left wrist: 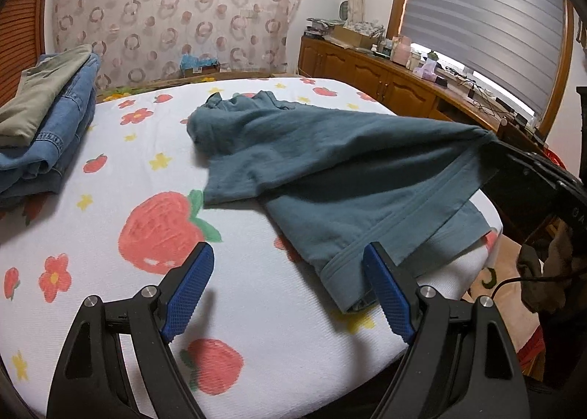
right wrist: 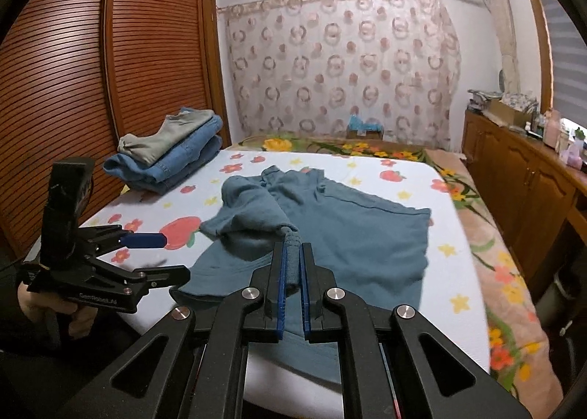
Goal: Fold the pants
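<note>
On the white strawberry-print bed cover (left wrist: 256, 364) lie the crumpled teal cotton shorts (left wrist: 330, 169), well apart from 1 stack of folded denim and khaki garments (right wrist: 172, 155). Right gripper (right wrist: 292, 268) is clamped on a bunched hem; left gripper (left wrist: 290, 265) stands apart, holding nothing. Lifting by this 1 pinch could drag the cloth askew or let it slip. No containers hold anything relevant.
</note>
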Demonstrator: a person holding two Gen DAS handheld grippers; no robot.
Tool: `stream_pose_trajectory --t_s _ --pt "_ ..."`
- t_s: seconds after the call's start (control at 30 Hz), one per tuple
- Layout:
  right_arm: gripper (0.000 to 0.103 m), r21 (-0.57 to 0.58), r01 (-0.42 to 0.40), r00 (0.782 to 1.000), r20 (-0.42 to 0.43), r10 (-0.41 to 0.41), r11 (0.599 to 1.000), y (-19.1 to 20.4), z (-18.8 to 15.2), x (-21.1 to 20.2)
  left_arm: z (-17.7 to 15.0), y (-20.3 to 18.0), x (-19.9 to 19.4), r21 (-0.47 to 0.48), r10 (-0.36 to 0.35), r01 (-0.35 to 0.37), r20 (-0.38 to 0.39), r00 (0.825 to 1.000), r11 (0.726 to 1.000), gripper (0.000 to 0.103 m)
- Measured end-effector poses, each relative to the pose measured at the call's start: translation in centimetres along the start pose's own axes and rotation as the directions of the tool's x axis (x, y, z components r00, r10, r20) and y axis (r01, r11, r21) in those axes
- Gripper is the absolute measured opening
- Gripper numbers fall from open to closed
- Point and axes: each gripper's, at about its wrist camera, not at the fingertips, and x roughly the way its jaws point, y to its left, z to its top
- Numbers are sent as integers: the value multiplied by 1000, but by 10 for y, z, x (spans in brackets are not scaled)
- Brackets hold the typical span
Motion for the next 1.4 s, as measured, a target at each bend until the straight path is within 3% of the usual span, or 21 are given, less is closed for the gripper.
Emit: stream_pose_trajectory --t_s 0.7,1.4 --pt "6 53 80 997 -24 -79 995 -14 -16 -39 -2 -9 1 22 3 -3 4 1000 1000 84" --pt "6 116 122 982 -159 -103 986 -34 -30 -15 -5 -17 5 33 5 -5 -7 1000 999 84"
